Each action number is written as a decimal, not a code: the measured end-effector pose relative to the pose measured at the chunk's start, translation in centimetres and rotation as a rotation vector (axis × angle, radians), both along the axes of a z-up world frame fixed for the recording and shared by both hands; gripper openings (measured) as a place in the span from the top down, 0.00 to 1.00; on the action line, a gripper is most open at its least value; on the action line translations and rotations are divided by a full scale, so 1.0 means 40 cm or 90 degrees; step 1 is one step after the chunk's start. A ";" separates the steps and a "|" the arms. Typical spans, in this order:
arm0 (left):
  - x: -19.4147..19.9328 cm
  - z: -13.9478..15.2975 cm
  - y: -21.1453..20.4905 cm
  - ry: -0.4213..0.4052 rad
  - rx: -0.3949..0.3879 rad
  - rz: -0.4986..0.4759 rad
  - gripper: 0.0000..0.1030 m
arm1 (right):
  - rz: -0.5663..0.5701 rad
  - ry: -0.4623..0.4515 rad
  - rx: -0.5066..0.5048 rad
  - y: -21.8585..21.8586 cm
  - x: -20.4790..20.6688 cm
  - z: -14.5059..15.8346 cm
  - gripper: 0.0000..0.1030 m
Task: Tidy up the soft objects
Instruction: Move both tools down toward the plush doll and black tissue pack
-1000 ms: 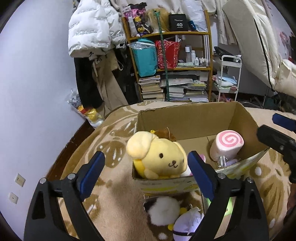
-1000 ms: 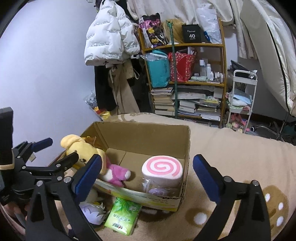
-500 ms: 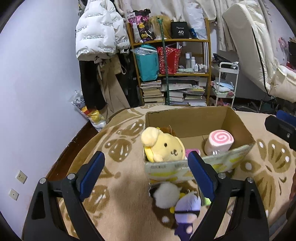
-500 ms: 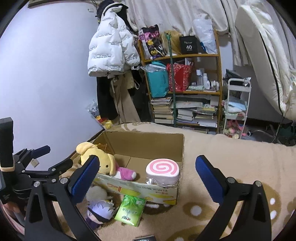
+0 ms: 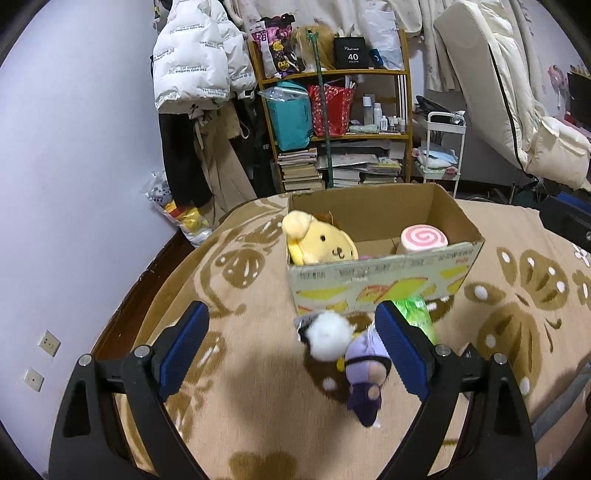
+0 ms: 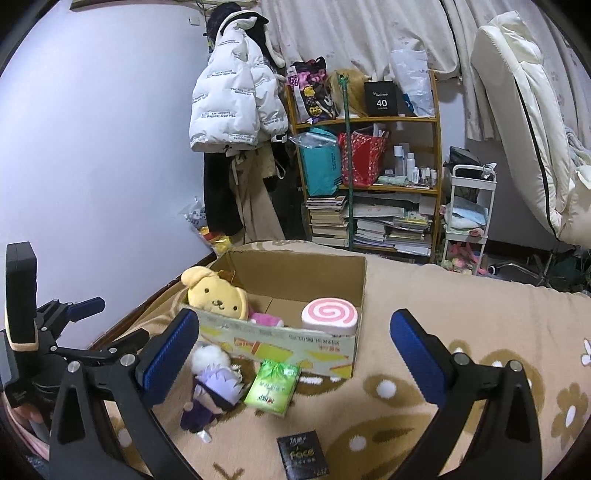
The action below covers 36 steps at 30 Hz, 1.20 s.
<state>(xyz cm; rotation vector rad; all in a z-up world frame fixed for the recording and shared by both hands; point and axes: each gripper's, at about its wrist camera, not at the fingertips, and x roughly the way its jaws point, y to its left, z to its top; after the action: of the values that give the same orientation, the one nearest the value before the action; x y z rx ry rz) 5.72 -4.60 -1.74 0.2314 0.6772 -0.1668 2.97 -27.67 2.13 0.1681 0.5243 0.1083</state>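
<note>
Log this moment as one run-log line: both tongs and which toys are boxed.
left tongs: open, empty | right tongs: open, empty | cardboard box: yellow dog plush, pink swirl plush | blanket: purple doll

A lived-in bedroom at home. At twelve o'clock a wooden shelf (image 6: 373, 177) holds stacked books, bags and toiletry bottles; at eleven a white puffer jacket (image 6: 236, 103) hangs on the wall. A patterned blanket (image 6: 480, 325) covers the bed below, and curtains (image 6: 362, 33) hang behind.
</note>
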 end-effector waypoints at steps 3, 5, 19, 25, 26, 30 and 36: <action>-0.016 -0.001 0.006 0.007 -0.004 0.000 0.12 | 0.000 0.002 -0.003 0.007 -0.021 -0.001 0.00; -0.025 -0.002 0.008 0.010 -0.003 -0.001 0.12 | 0.000 0.007 -0.004 0.013 -0.030 -0.003 0.00; -0.006 -0.033 0.010 0.046 -0.006 -0.012 0.12 | -0.003 0.061 -0.011 0.024 -0.042 -0.062 0.00; 0.020 -0.058 0.009 0.070 -0.020 -0.021 0.12 | -0.005 0.089 -0.015 0.026 -0.024 -0.093 0.00; 0.022 -0.060 0.007 0.071 -0.020 -0.025 0.12 | -0.006 0.095 -0.017 0.027 -0.019 -0.100 0.00; 0.032 -0.075 -0.013 0.079 -0.021 -0.044 0.12 | -0.009 0.114 -0.017 0.026 -0.006 -0.122 0.00; 0.045 -0.101 -0.044 0.101 -0.029 -0.075 0.12 | -0.017 0.145 -0.011 0.020 0.015 -0.150 0.00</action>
<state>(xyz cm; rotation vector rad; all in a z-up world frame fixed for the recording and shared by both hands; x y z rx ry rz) 7.50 -6.37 -5.78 0.2157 0.8170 -0.3153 3.59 -26.85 -3.85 0.1716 0.7500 0.0583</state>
